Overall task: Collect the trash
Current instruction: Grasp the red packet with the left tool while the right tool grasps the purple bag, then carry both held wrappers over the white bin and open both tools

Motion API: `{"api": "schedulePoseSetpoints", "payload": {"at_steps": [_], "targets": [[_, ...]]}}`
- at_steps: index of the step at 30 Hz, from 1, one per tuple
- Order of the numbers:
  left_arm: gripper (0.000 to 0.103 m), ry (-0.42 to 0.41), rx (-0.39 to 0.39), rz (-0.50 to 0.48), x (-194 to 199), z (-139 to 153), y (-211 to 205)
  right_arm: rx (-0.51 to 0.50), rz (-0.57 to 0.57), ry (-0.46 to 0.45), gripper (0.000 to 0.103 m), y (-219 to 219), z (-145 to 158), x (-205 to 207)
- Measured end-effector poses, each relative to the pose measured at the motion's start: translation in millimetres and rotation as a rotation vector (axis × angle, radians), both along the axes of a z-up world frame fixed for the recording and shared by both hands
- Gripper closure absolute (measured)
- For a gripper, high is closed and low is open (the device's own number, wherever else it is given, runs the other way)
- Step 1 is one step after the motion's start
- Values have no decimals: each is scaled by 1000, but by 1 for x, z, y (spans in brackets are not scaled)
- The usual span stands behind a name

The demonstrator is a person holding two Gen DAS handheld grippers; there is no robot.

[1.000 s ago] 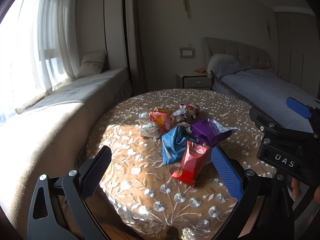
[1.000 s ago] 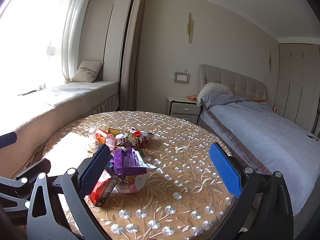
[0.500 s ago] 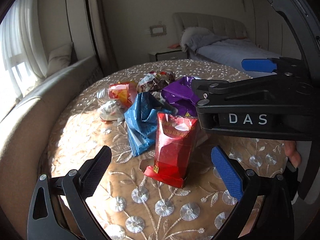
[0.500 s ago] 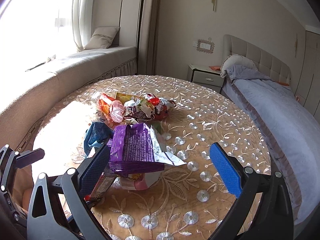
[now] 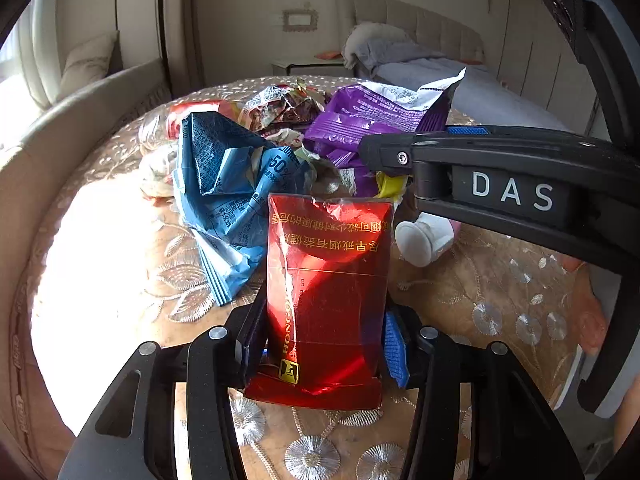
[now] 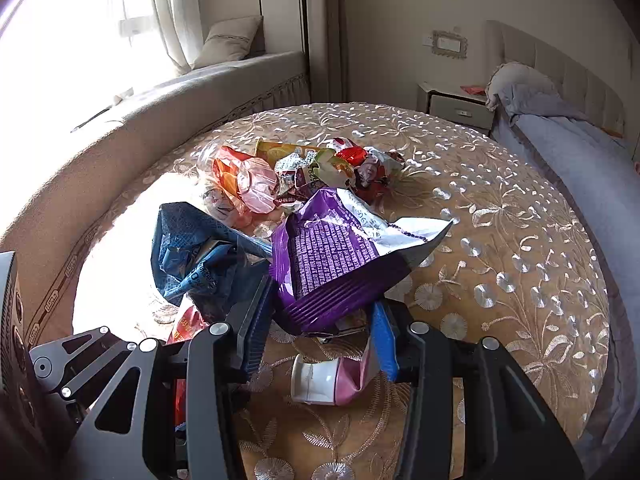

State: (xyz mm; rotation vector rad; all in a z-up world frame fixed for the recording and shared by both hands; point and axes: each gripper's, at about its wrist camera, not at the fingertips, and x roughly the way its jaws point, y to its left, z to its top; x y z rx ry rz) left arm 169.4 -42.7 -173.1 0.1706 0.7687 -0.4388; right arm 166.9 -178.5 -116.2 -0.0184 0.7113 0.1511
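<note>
A heap of trash lies on the round table (image 6: 500, 240). In the left wrist view, a red foil packet (image 5: 328, 280) stands between the pads of my left gripper (image 5: 322, 344). Its jaws are closing and both pads touch the packet's sides. In the right wrist view, my right gripper (image 6: 320, 328) is closing on the bottom edge of a purple snack bag (image 6: 332, 264), pads against it. That bag (image 5: 372, 120) also shows in the left wrist view, behind the right gripper's black body (image 5: 512, 192).
A crumpled blue wrapper (image 6: 192, 256) lies left of the purple bag. A pink tube with a white cap (image 6: 324, 380) lies under the right jaws. More crumpled wrappers (image 6: 312, 168) sit behind. A bed (image 6: 580, 152) is at right and a window seat (image 6: 224, 80) at left.
Both grippers came down and forward to the pile. The left jaws went from wide open to closed around the red packet, the right jaws around the purple bag.
</note>
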Motion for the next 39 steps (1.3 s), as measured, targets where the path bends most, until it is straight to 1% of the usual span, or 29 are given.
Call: {"api": "schedulePoseSetpoints", "payload": {"at_steps": [3,7,12,16,18,21,24,26,30,32,35,37,39], "targets": [[56,-39,25,22,0,3,1,3,-14,-54,62,-2,9,-7],[56,-71,2,39,-7,12,5,12,-30,-122,62,-7,25,-18],[56,-106,-11,48,-18,34,14,11,-68,-214,62,-25,50,-43],[56,-130,-40,25,-30,49,9,19,-114,-246,62,-46,63,-68],[56,-150,-37,2,-39,55,-5,14,-141,-261,62,-57,66,-84],[56,-166,-42,-59,-56,61,-27,1,-182,-271,62,-74,68,-109],[56,-173,-47,-139,-73,64,-57,-12,-245,-274,62,-95,66,-136],[56,-179,-42,-205,-85,64,-83,-23,-300,-271,62,-112,63,-157],[56,-155,-32,-369,-111,57,-138,-55,-421,-245,62,-148,51,-204],[56,-143,-10,-440,-124,49,-165,-75,-482,-221,62,-167,42,-227],[56,-129,27,-537,-142,32,-207,-95,-566,-164,62,-196,19,-258],[56,-96,52,-601,-151,17,-233,-111,-611,-101,62,-214,0,-272],[56,-53,100,-651,-159,-5,-259,-112,-650,-41,62,-232,-23,-284]]}}
